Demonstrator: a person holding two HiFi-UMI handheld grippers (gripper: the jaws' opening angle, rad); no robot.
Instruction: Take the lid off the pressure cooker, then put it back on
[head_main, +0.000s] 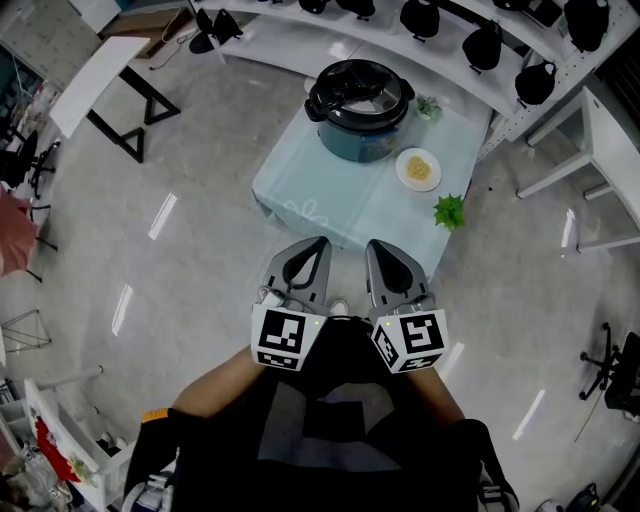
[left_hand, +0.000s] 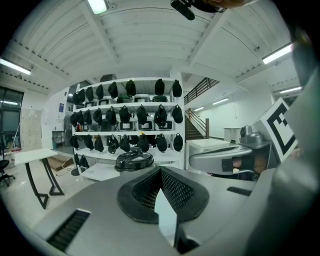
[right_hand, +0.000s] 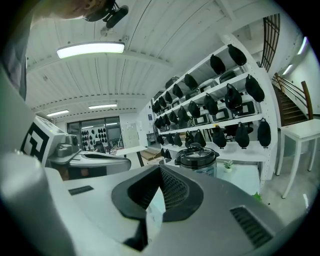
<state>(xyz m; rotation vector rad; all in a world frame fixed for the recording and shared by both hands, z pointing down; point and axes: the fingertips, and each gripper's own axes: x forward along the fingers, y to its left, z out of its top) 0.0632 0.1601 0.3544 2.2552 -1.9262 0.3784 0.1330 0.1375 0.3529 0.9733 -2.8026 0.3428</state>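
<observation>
Overhead, two low — shared pressure cooker (head_main: 358, 110)

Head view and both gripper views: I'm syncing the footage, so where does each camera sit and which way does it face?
Head view: on the head, steeply down at cooker, table and floor; shows left hand-held gripper, right hand-held gripper, forearms.
Left gripper view: on that gripper, along its shut jaws toward the shelves; right one beside.
Right gripper view: likewise; left one beside.
Shared: all three see the cooker.

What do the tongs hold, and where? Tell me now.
Nothing: the left tongs and right tongs are shut and empty, short of the pressure cooker.
</observation>
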